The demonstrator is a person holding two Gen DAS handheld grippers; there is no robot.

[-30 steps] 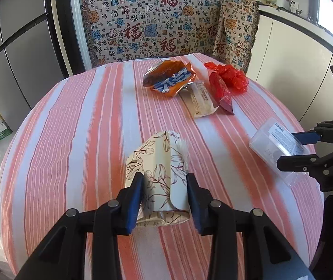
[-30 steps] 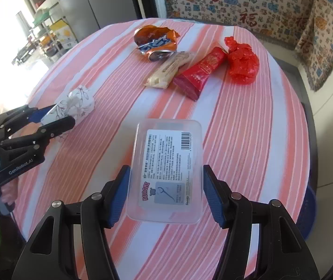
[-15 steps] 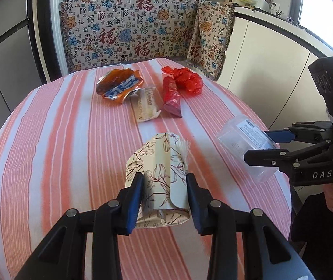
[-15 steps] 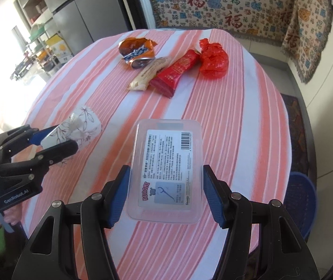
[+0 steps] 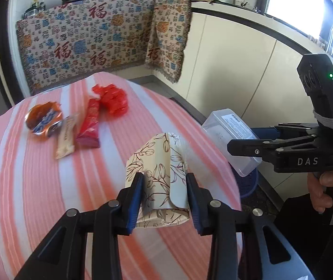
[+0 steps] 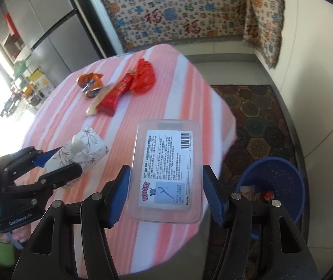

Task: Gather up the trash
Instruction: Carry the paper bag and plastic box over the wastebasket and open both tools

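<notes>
My left gripper [image 5: 164, 197] is shut on a flowered tissue pack [image 5: 160, 175] and holds it above the striped table [image 5: 38, 198]. In the right wrist view the same pack [image 6: 82, 151] shows at the left, between the left gripper's fingers. My right gripper [image 6: 165, 196] is shut on a clear plastic box [image 6: 166, 175] with a printed label, held over the table's right edge. That box [image 5: 230, 135] also appears at the right of the left wrist view. A blue bin [image 6: 276, 186] with some trash inside stands on the floor, lower right of the box.
On the far side of the table lie an orange wrapper [image 5: 42, 121], a pale snack packet [image 5: 65, 137], a red packet [image 5: 89, 126] and a red plastic bag [image 5: 112, 98]. A patterned cloth [image 5: 91, 44] covers the counter behind. A patterned rug [image 6: 255, 116] lies by the bin.
Both grippers have swung to the right with their loads, off toward the table's right edge. The blue bin on the floor has come fully into the right wrist view.
</notes>
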